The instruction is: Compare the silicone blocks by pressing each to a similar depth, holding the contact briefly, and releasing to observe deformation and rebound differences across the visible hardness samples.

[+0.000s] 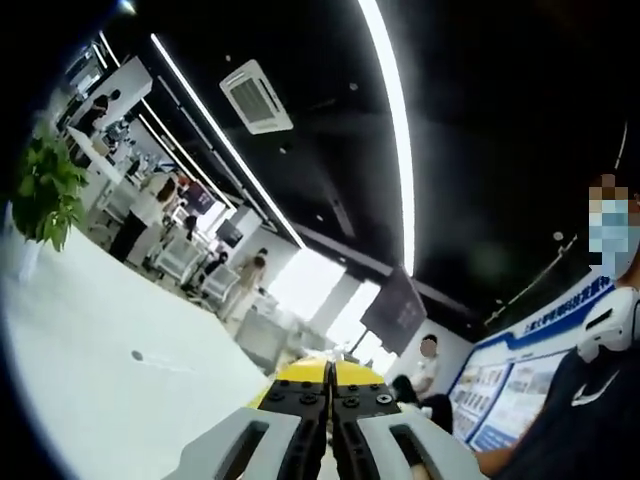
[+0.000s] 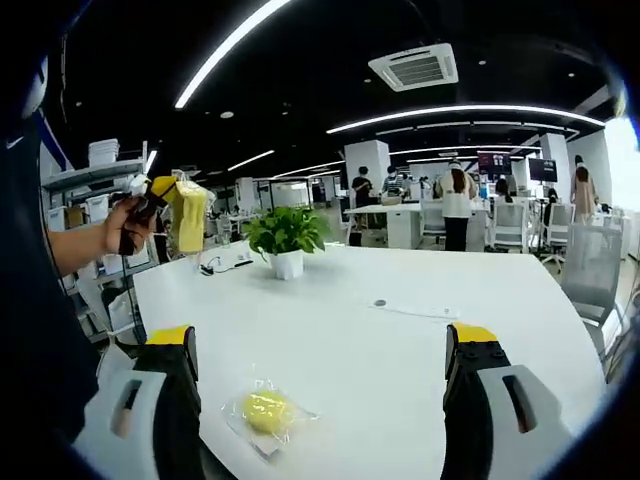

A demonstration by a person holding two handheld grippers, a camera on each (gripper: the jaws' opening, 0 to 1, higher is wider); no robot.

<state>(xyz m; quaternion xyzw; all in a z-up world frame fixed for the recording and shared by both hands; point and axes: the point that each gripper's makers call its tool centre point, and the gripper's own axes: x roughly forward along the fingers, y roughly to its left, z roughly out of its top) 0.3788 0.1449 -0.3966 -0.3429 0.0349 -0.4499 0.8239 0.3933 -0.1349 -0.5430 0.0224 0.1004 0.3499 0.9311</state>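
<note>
1. My right gripper (image 2: 320,400) has its fingers spread wide over the white counter (image 2: 400,340), straddling a bagged yellow silicone block (image 2: 265,410).
2. My left gripper (image 1: 330,400) is raised, fingers closed together; nothing shows between them.
3. The block looks soft and light, its bag slippery; I'd press its centre.

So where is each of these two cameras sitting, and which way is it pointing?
Left gripper view: rides the left hand-held gripper, jaws shut, tilted up towards the black ceiling; the person's dark sleeve at right.
Right gripper view: rides the right hand-held gripper, jaws open, facing the bagged yellow block; the person's hand lifts the left gripper.
Shared: white table, green potted plant.
</note>
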